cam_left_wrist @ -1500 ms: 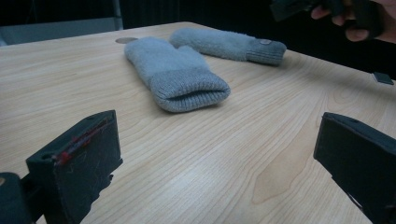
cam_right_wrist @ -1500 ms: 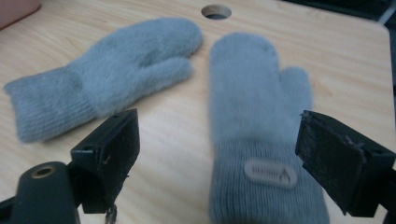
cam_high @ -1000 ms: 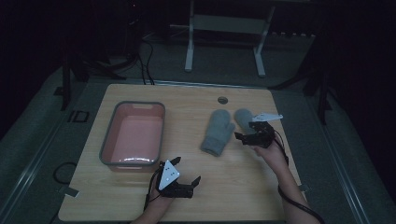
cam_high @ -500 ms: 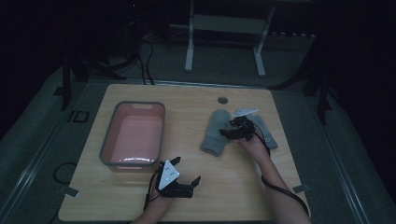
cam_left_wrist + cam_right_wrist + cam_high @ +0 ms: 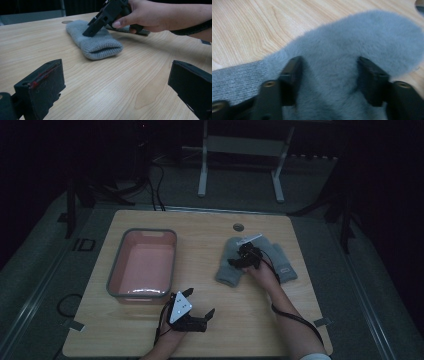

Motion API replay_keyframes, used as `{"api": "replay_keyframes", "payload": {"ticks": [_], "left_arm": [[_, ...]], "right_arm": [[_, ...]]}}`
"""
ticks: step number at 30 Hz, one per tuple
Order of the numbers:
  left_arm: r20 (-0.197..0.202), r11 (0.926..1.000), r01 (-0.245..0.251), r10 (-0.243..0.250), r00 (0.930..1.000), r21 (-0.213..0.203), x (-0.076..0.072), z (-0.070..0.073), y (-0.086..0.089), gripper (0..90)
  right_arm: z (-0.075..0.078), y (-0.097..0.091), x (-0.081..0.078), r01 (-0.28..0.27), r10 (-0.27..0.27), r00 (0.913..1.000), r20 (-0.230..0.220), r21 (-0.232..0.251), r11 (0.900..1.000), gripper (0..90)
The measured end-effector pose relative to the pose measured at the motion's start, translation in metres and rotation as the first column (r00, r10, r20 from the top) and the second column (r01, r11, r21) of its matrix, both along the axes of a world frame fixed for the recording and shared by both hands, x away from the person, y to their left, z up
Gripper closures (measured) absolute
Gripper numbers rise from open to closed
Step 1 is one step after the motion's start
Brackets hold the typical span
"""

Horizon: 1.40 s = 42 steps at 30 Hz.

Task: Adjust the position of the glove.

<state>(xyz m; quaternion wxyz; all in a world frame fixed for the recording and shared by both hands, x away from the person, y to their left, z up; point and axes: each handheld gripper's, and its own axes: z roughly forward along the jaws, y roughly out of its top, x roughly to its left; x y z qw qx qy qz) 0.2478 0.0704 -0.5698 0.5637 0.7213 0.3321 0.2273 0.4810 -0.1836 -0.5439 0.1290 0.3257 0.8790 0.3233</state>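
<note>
Grey fleece mitten with a ribbed knit cuff, lying flat on the pale wooden counter right of centre, its cuff toward the person. A second grey mitten lies just beside it on the right, partly under the right hand. The right gripper is pressed down into the fluffy part of the first mitten: in the right gripper view its two black fingers sink into the fleece on either side of a raised fold. The fingers have just been closing and stand about half apart, with the fleece between them; whether they already pinch it cannot be told. The left gripper rests near the counter's front edge, well apart from the mittens, its fingers wide apart with nothing between them. A grey-rimmed pink plastic tub stands at the counter's left.
</note>
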Motion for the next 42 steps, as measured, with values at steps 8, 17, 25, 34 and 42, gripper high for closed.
{"api": "replay_keyframes", "payload": {"ticks": [8, 17, 25, 34, 42], "left_arm": [[0.0, 1.0, -0.001, 0.001, 1.0, 0.001, 0.0, 0.0, 0.0, 1.0], [-0.003, 1.0, 0.0, 0.0, 1.0, -0.002, 0.0, 0.0, 0.0, 1.0], [0.002, 1.0, 0.001, -0.001, 1.0, 0.002, 0.0, 0.0, 0.0, 1.0], [0.003, 1.0, 0.002, -0.002, 1.0, 0.002, 0.0, 0.0, 0.0, 1.0], [0.002, 1.0, 0.003, -0.003, 1.0, 0.001, 0.0, 0.0, 0.0, 1.0]], "right_arm": [[0.004, 0.002, 0.0, -0.007, 0.007, 0.9996, -0.029, -0.003, 1.0, 75.8], [0.032, 0.001, -0.02, -0.123, 0.124, 0.9922, -0.014, 0.058, 0.9907, 80.2], [0.062, -0.003, -0.057, -0.166, 0.166, 0.986, 0.016, 0.168, 0.9717, 80.0], [0.039, 0.009, -0.074, -0.221, 0.226, 0.9741, -0.011, 0.173, 0.9598, 79.8], [0.014, 0.024, -0.061, -0.236, 0.246, 0.9672, -0.063, 0.136, 0.9623, 79.2]]}}
